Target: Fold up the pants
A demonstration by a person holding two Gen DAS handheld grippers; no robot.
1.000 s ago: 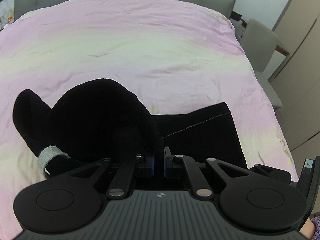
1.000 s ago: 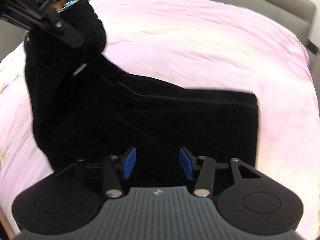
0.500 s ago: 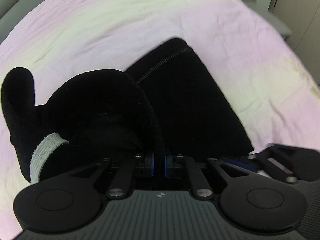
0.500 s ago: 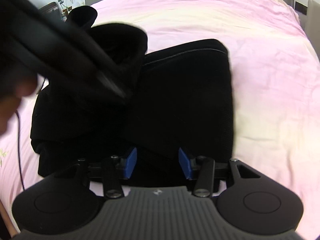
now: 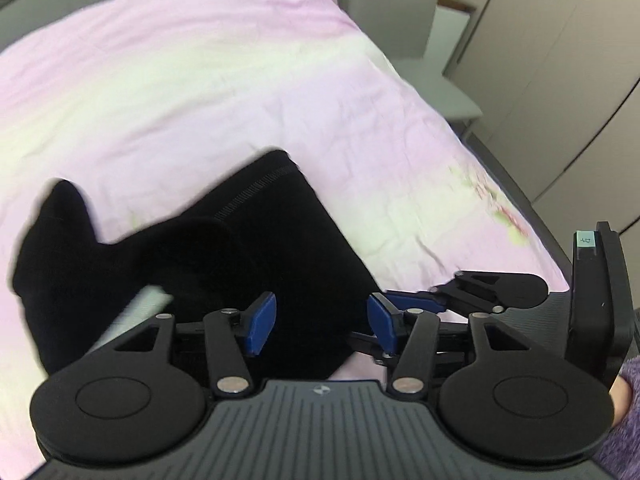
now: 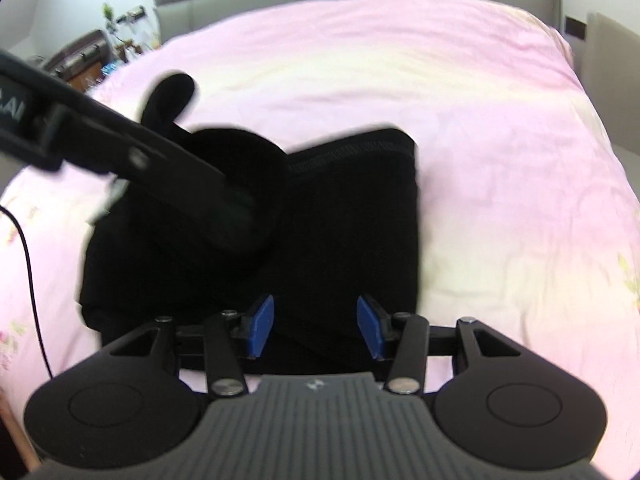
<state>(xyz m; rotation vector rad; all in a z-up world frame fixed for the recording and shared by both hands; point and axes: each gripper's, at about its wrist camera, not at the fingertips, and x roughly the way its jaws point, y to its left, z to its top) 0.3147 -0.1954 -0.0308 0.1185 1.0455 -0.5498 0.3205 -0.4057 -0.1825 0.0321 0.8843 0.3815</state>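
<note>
Near the bed's (image 5: 240,80) front edge the black pants (image 5: 256,264) lie part-folded — left gripper (image 5: 322,322) jaws opening, nothing pinched, right gripper (image 6: 315,328) spread empty over cloth — next likely regrasp the bunched left end and fold it over.

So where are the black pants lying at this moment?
The black pants lie folded on the pink bedcover, low and centre in both wrist views, just ahead of the open right gripper and the opening left gripper.

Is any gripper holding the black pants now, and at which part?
Nothing is held. The left gripper is opening, its pads apart over the pants; the right gripper is open too.
</note>
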